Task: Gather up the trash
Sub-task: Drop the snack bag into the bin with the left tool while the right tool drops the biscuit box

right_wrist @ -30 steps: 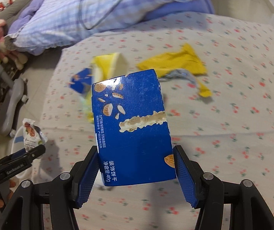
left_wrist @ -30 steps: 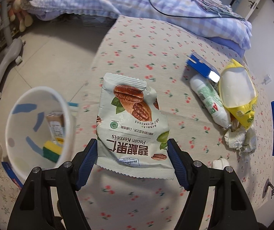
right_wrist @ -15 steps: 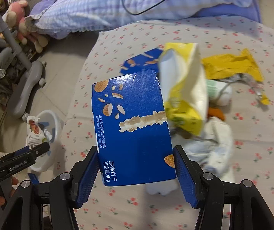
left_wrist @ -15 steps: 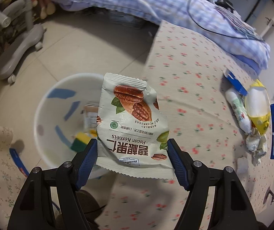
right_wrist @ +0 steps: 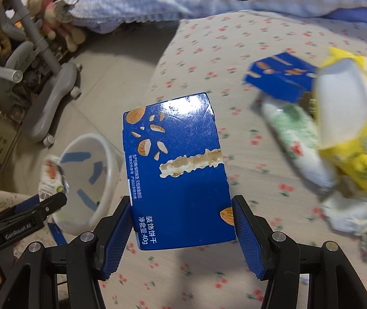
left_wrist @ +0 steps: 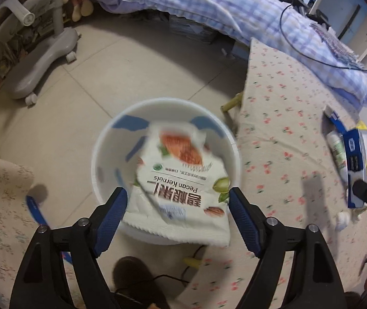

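My left gripper (left_wrist: 177, 211) stands over the white bin (left_wrist: 106, 180) on the floor. The white pecan kernels bag (left_wrist: 183, 180) is blurred and sits loose between the spread jaws, above the bin's mouth. My right gripper (right_wrist: 182, 225) is shut on a blue biscuit box (right_wrist: 178, 170) and holds it above the flowered table's left edge. In the right wrist view the bin (right_wrist: 108, 180) is at lower left with the left gripper (right_wrist: 60, 198) and the bag (right_wrist: 51, 175) at its rim.
On the flowered table (right_wrist: 209, 51) lie a blue box (right_wrist: 281, 79), a yellow bag (right_wrist: 348, 128), a green-and-white tube (right_wrist: 299, 139) and crumpled white paper (right_wrist: 355, 213). A grey wheeled chair base (left_wrist: 42, 61) stands on the tiled floor. A bed with a checked quilt (left_wrist: 209, 7) is behind.
My left gripper moved left off the table to above the bin, its jaws widened and the pecan bag came loose. My right gripper carried the blue box left toward the bin.
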A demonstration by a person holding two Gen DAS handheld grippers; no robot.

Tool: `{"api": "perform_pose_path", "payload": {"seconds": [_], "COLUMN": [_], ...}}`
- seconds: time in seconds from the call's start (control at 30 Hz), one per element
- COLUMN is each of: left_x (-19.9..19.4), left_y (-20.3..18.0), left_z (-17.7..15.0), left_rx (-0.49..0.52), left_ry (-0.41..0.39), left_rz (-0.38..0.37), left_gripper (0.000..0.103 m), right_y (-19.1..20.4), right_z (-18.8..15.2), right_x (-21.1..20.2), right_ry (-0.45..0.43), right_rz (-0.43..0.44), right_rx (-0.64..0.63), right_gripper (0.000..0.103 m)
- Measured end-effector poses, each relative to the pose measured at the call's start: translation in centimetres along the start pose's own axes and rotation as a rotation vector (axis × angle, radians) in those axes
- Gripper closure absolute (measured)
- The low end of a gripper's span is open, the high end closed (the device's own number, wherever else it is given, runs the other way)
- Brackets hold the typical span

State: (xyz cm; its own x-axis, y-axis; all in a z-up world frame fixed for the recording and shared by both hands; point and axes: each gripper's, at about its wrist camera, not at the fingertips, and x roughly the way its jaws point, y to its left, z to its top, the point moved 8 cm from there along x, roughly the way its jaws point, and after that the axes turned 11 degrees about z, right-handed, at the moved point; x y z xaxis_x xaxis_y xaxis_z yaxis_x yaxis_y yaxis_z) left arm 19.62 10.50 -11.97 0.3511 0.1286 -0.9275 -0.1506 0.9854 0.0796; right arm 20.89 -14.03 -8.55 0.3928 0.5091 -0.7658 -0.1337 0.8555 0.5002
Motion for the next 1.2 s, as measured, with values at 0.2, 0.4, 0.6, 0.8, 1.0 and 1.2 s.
{"api": "perform_pose_path", "payload": {"seconds": [0.2, 0.4, 0.6, 0.8, 1.0, 1.2], "left_x": [-0.3, -0.3, -0.2, 0.0, 0.2, -0.2], "left_y": [3.4, 6.8, 9.2, 10.6, 11.2, 10.9], "left_z": [-0.3, -0.9, -1.7, -2.2, -2.6, -2.6], "left_rx": [-0.027, -0.040, -0.058, -0.068, -0.071, -0.070], "left_ry": [-0.012, -0.017, -0.011, 0.000, 0.009, 0.006], "left_rz": [0.027, 0.081, 0.099, 0.108, 0.113, 0.106], "left_gripper": [0.014, 0.013, 0.013, 0.013, 0.013, 0.013], "right_y": [2.4, 4.8, 7.2, 9.2, 10.7, 10.7], "right_z": [-0.2, -0.7, -1.3, -1.6, -1.5, -1.8], "right_x": [3.1, 6.2, 9.2, 11.2, 11.9, 10.4], "right_ry": [0.034, 0.070, 0.096, 0.104, 0.098, 0.076], "right_rz": [0.014, 0.027, 0.050, 0.078, 0.138, 0.114], "right_rx": [-0.039, -0.084, -0.129, -0.162, -0.169, -0.206], "right_gripper": [0.037, 0.037, 0.037, 0.037, 0.029, 0.025]}}
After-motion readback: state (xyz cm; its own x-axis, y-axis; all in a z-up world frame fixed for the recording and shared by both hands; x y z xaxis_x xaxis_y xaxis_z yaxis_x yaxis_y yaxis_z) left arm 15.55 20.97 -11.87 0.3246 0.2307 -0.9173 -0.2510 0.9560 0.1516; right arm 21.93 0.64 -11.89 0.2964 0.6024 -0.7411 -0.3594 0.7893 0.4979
